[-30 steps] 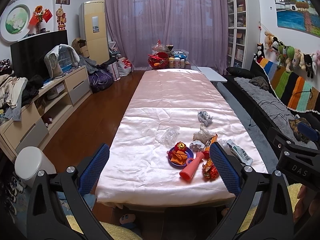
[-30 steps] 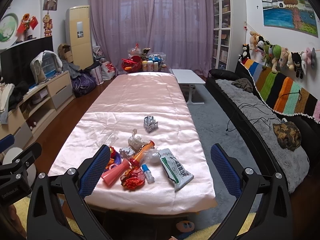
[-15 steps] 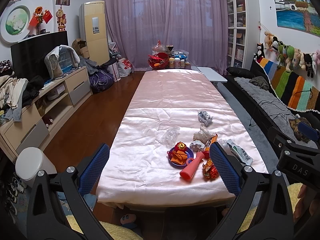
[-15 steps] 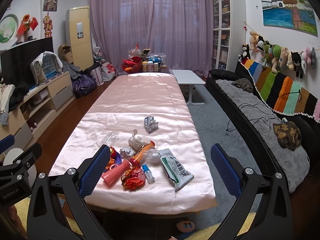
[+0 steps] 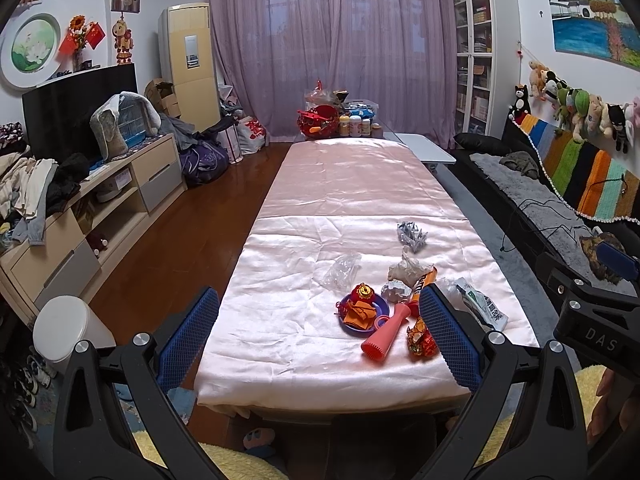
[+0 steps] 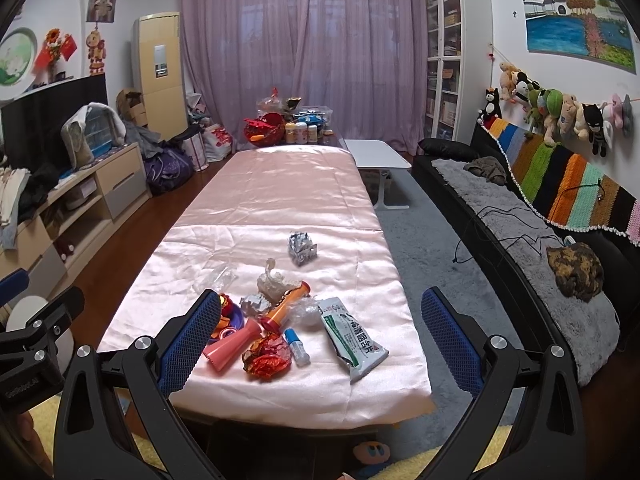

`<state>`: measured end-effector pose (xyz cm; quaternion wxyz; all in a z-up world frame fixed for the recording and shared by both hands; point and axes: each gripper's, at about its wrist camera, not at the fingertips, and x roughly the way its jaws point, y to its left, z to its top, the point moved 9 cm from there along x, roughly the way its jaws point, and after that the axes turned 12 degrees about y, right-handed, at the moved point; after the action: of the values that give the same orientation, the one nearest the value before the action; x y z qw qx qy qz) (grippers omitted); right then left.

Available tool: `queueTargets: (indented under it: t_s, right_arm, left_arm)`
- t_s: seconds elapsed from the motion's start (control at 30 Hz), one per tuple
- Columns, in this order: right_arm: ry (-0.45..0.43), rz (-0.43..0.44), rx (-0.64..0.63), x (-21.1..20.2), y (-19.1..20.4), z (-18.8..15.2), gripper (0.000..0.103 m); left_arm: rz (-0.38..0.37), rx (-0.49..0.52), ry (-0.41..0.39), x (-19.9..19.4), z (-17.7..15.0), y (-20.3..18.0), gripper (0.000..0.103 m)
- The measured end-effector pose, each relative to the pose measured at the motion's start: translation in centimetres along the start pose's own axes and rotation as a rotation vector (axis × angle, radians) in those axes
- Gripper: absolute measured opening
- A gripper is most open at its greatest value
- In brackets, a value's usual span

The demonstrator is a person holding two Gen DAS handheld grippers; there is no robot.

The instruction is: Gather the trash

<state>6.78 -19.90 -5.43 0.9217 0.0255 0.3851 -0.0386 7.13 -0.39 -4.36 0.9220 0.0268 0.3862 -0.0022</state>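
Both tongs, left tongs [image 5: 318, 334] and right tongs [image 6: 320, 334], gape empty; red wrapper [image 6: 267, 356] lies just ahead-left of your right, nearer.

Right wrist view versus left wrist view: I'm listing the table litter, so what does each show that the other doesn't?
Only the right wrist view shows the small blue-capped bottle. Only the left wrist view shows the white bin on the floor in full. Both share the red foil wrapper, pink horn, green-and-white packet and crumpled silver foil.
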Motion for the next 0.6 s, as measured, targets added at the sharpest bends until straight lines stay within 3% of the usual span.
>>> queueTargets:
  t_s: [0.4,0.6]
  right_arm:
    - [-0.003,-0.005,0.011,-0.1,-0.4,0.0,0.1]
    - [-0.063,-0.017,0.044,-0.8,-1.2,0.7,0.1]
  left_arm:
    - [0.0,-0.006,0.005,0.0,0.0,0.3,0.095]
    - [-0.003,-0.017,0.009,0.3,0.2,1.2,0.095]
